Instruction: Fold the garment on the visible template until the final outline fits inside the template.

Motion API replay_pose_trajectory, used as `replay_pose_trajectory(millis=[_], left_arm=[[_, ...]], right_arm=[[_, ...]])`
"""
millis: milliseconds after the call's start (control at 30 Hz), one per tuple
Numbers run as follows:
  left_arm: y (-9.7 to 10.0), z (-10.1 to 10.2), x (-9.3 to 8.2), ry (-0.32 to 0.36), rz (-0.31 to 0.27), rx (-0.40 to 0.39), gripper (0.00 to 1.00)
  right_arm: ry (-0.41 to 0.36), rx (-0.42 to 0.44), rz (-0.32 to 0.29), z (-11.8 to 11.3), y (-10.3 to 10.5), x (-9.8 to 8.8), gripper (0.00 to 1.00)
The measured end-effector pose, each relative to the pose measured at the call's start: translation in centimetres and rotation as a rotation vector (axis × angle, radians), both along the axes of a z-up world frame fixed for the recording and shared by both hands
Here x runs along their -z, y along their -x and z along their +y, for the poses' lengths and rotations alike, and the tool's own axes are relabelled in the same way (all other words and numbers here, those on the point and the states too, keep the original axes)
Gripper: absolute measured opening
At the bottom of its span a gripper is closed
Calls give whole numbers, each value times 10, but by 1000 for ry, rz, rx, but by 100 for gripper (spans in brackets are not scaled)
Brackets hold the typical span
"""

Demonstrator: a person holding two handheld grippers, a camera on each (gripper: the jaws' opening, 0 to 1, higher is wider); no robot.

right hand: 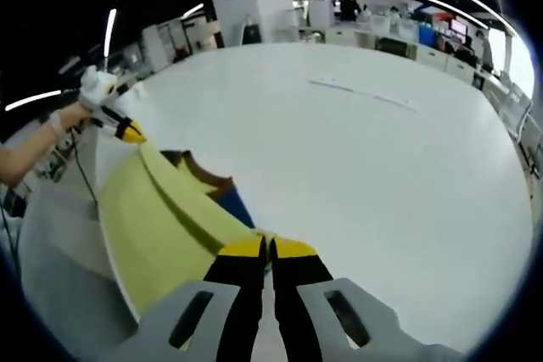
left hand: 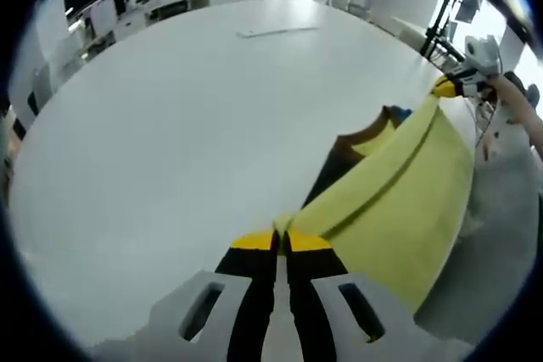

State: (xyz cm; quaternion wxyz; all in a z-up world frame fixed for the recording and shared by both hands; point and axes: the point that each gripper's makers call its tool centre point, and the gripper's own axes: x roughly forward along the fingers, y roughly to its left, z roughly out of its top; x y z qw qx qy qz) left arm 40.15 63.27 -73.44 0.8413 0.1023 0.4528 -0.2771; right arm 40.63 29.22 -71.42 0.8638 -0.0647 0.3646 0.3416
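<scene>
Garment point(left hand: 399, 201), soft yellow cloth, stretched taut between both grippers' clamped jaws over smooth white table point(left hand: 170, 125).

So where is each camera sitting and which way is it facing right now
Left gripper view: rides the left claw, looking along its shut jaws over the garment and table; the right claw and a hand show.
Right gripper view: rides the right claw, facing the left claw and a hand.
Shared: the garment stretched between both claws, the table.
</scene>
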Motion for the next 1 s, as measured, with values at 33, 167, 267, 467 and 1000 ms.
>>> replay_pose_trajectory(millis=[33,167,267,467,1000], left_arm=[[0,0,1,1,1,0,0],[0,0,3,1,7,0,0],[-1,0,5,1,8,-2,0],[-3,0,8,-2,9,-4,0],[-5,0,14,-9,10,-12,1]], right_arm=[[0,1,0,0,0,1,3],[-1,8,9,-2,0,5,3],[-3,15,15,-3,0,8,3],[5,20,18,-4,-1,13,3],[32,25,35,-4,-2,26,3]])
